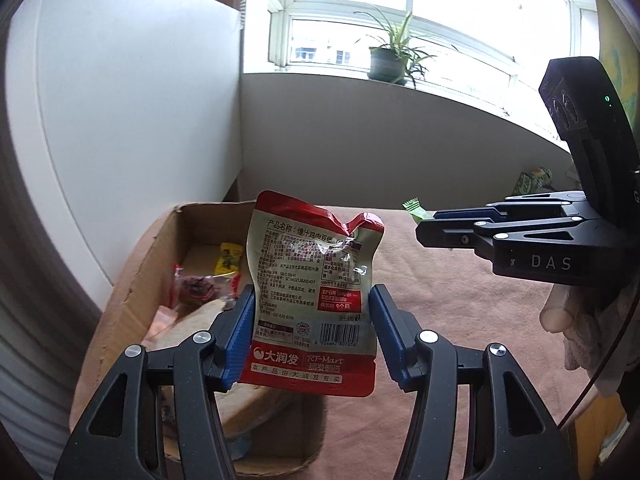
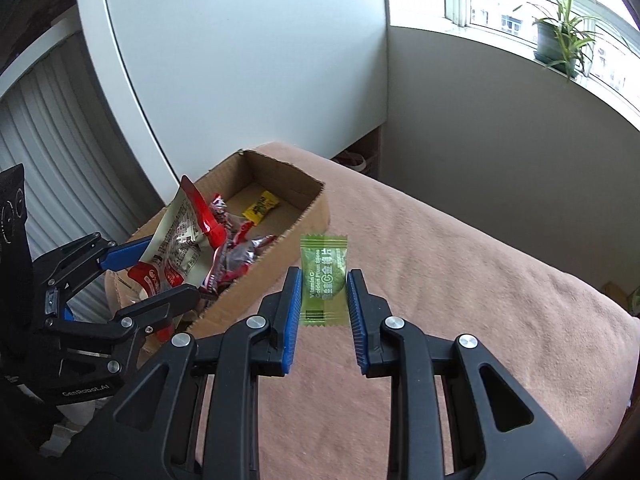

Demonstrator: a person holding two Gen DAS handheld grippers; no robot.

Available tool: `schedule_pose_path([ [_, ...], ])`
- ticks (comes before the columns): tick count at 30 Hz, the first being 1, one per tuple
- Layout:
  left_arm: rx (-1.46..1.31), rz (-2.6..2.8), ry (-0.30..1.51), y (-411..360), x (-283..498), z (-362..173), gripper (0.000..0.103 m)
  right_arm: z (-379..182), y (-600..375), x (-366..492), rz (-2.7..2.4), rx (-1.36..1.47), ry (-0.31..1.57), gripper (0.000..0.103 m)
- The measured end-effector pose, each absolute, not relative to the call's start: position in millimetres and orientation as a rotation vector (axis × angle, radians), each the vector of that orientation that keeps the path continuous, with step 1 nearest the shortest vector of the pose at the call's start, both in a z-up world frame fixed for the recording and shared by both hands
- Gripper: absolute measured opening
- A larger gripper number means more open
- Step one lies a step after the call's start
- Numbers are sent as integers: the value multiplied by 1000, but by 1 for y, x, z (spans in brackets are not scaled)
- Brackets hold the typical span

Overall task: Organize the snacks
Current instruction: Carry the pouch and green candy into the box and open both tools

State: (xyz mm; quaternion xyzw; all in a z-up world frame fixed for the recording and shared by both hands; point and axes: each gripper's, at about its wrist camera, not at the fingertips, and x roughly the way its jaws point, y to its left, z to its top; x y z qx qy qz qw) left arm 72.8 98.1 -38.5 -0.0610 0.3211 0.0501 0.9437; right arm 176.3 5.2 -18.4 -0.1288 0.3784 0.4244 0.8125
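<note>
Between the blue pads of the left gripper (image 1: pixel 312 312) stands a red-and-white snack pouch (image 1: pixel 314 292), held upright by its two side edges with its printed back and barcode toward the camera; the jaws stand partly apart, clamped on the pouch's width. It hangs over the near end of an open cardboard box (image 1: pixel 132 280) that sits on a surface covered by a pinkish blanket (image 1: pixel 440 320). Inside the box lie a small yellow packet (image 2: pixel 262 208) near the far end and a heap of red foil wrappers (image 2: pixel 236 256) toward the near end. Just beside the box, over the blanket, the right gripper (image 2: pixel 323 300) pinches a small green plum-slice sachet (image 2: pixel 323 280) by its side edges, jaws drawn narrow on it, the sachet standing upright. A person's fingers (image 1: pixel 556 314) wrap the right gripper's handle. Beyond, a potted plant (image 1: pixel 390 60) stands on the windowsill.
</note>
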Motion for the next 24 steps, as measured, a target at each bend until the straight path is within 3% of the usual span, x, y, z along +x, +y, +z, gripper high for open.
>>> schedule_pose_path([
  [14, -234, 232, 670, 166, 61, -52, 56, -43, 94, 168, 1002, -325, 882, 24],
  [17, -229, 238, 671, 168, 63, -53, 63, -47, 100, 173, 1005, -307, 895, 25],
  [18, -226, 242, 670, 167, 63, -54, 64, -48, 101, 173, 1009, -296, 900, 27],
  [20, -225, 238, 674, 168, 65, -54, 68, -48, 100, 175, 1007, -280, 898, 54],
  [21, -222, 240, 675, 167, 65, -55, 70, -47, 99, 176, 1007, -273, 888, 60],
  [24, -225, 262, 676, 168, 68, -54, 70, -43, 97, 179, 1001, -247, 881, 63],
])
